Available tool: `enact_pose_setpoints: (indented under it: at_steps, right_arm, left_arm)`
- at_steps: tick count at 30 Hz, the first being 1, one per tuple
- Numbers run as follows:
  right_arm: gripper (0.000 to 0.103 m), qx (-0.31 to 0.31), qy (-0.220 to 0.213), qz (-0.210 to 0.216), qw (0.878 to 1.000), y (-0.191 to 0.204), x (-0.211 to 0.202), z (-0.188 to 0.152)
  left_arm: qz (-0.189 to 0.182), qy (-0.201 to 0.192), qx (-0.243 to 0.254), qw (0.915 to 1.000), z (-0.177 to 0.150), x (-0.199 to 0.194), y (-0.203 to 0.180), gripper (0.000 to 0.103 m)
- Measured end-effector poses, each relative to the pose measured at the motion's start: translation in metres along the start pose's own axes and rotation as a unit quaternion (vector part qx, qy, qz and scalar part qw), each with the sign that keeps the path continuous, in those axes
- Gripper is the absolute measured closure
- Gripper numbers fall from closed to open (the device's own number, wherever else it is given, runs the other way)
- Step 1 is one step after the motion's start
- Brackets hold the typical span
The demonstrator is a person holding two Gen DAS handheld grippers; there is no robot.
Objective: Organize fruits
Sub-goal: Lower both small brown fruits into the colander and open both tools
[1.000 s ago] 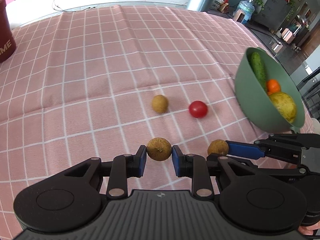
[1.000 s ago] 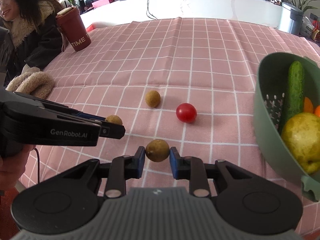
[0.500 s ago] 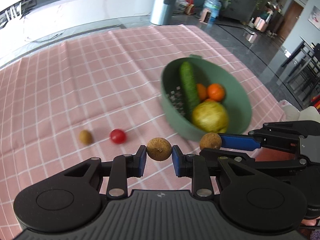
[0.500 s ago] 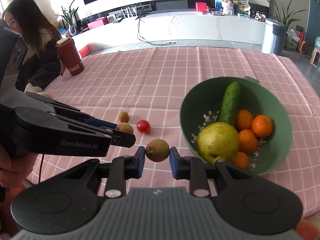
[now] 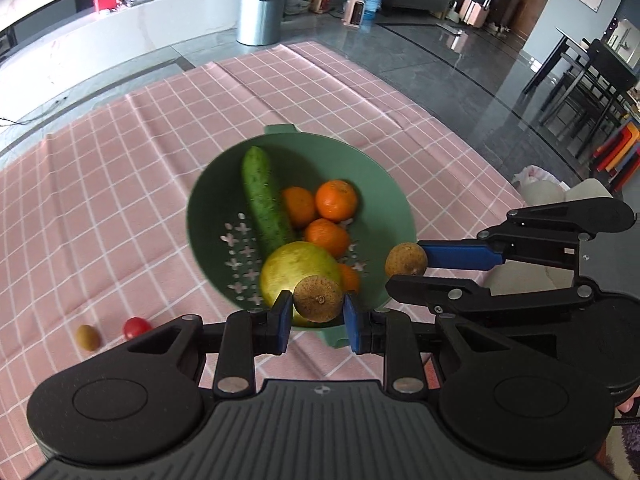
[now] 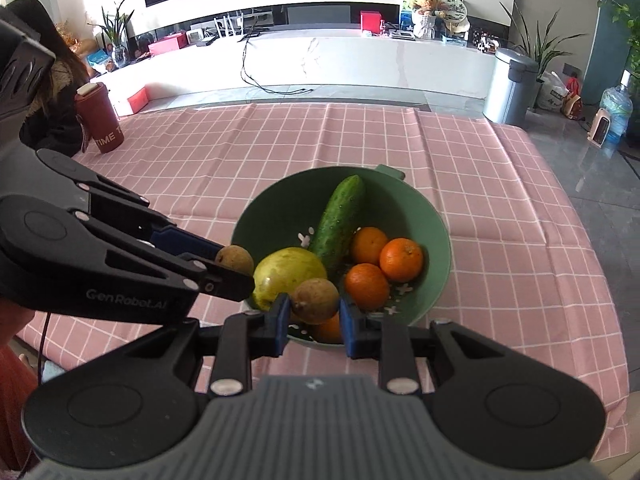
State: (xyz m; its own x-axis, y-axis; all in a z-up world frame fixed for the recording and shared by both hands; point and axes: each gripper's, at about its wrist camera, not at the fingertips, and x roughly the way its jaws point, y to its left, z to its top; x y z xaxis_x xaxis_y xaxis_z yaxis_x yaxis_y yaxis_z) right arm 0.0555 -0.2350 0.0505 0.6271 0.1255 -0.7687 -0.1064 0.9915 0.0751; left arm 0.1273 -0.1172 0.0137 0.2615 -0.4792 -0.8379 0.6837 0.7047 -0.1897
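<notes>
Two small round brown longans were each clenched in jaws, one in the left gripper [image 5: 318,311] and one in the right gripper [image 6: 313,317], both poised over the green plastic colander bowl [image 6: 434,240], presumably for dropping in.
</notes>
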Motion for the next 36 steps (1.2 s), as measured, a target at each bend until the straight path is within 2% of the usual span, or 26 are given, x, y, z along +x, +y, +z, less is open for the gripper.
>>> enact_pose_setpoints:
  at_steps: [5,8,14,18,21,25,36]
  right_arm:
    - [0.081,0.020,0.020,0.011,1.000,-0.019,0.010,-0.001]
    - [0.081,0.024,0.029,0.011,0.999,-0.026,0.019,-0.001]
    - [0.081,0.024,0.045,0.015,0.999,-0.030,0.036,-0.002]
    - [0.081,0.028,0.048,0.011,0.998,-0.038,0.044,0.004]
    - [0.081,0.026,0.051,0.008,0.998,-0.042,0.049,0.008]
    - [0.081,0.024,0.060,0.008,0.998,-0.048,0.063,0.013]
    - [0.081,0.023,0.092,0.016,0.995,-0.057,0.097,0.021]
  left_arm:
    - [-0.015,0.020,-0.006,0.9997,0.005,0.016,0.003,0.073]
    - [-0.031,0.016,-0.008,0.9993,0.009,0.018,0.007,0.073]
    - [-0.039,0.007,-0.012,0.9991,0.022,0.022,0.013,0.073]
    - [-0.017,0.004,-0.019,0.9997,0.033,0.028,0.022,0.073]
    - [-0.018,0.007,-0.033,0.9993,0.040,0.033,0.033,0.073]
    - [0.009,0.029,-0.054,0.9980,0.046,0.047,0.050,0.073]
    - [0.026,0.073,-0.080,0.9937,0.053,0.079,0.066,0.073]
